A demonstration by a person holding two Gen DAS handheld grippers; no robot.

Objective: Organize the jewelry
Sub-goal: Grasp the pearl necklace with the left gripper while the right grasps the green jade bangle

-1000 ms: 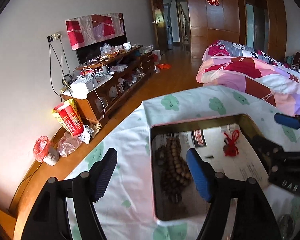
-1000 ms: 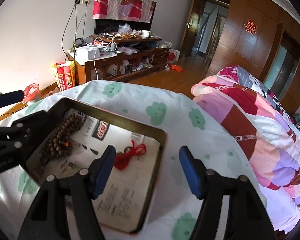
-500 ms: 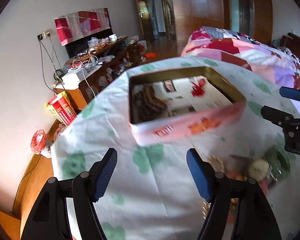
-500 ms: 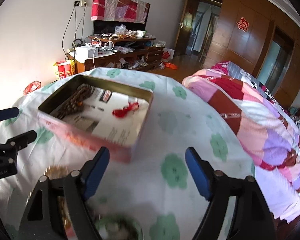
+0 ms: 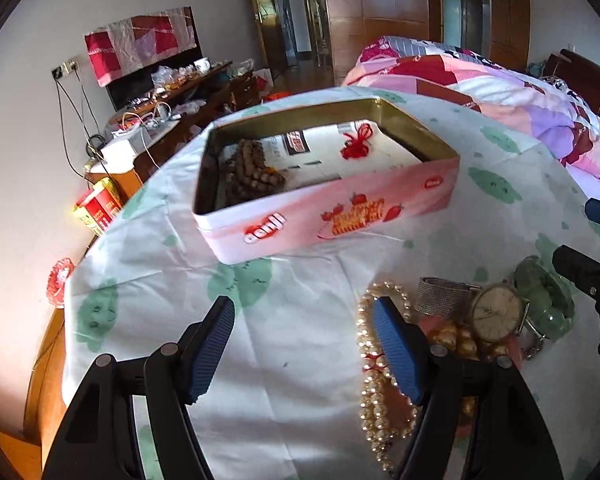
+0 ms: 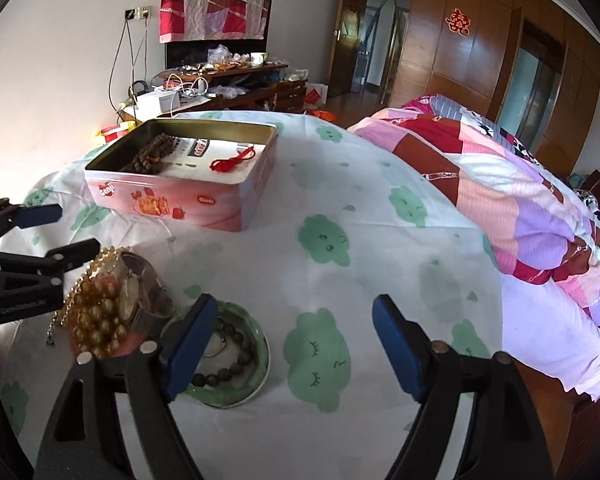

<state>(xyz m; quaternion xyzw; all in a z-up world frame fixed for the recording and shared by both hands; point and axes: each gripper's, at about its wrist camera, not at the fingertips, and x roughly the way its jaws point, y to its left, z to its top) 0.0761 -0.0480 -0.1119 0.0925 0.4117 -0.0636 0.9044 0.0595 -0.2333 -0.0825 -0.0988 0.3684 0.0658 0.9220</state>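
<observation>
Both grippers have drawn back from over the tin, which sat right under them a second ago and now stands farther off, with a heap of jewelry newly in sight close by. One pink tin (image 5: pixel 332 204) rests open on the cloud-print cloth (image 5: pixel 300 320) covering the tabletop; inside it lie two pieces: a string of brown wooden beads (image 5: pixel 252 172) at its left end and a red knotted cord (image 5: pixel 358 144) toward its right

Nearer the cameras, on the cloth, sits the heap: one pearl necklace (image 5: pixel 374 396), one cluster of gold beads (image 6: pixel 96 320), one wristwatch (image 5: pixel 494 316) with a mesh band, and one green bangle (image 6: pixel 236 392)

The left gripper (image 5: pixel 304 348) hangs spread wide with only cloth between its fingers, its right finger over the pearls. The right gripper (image 6: pixel 288 344) is opening, nothing between its jaws, its left finger above the bangle

Only the right wrist view shows a dark bead bracelet (image 6: pixel 228 368) lying inside the bangle's ring, and the tin's right side wall. Only the left wrist view shows the watch's round dial face-on and the full run of pearls. Each view catches the other gripper at its edge
</observation>
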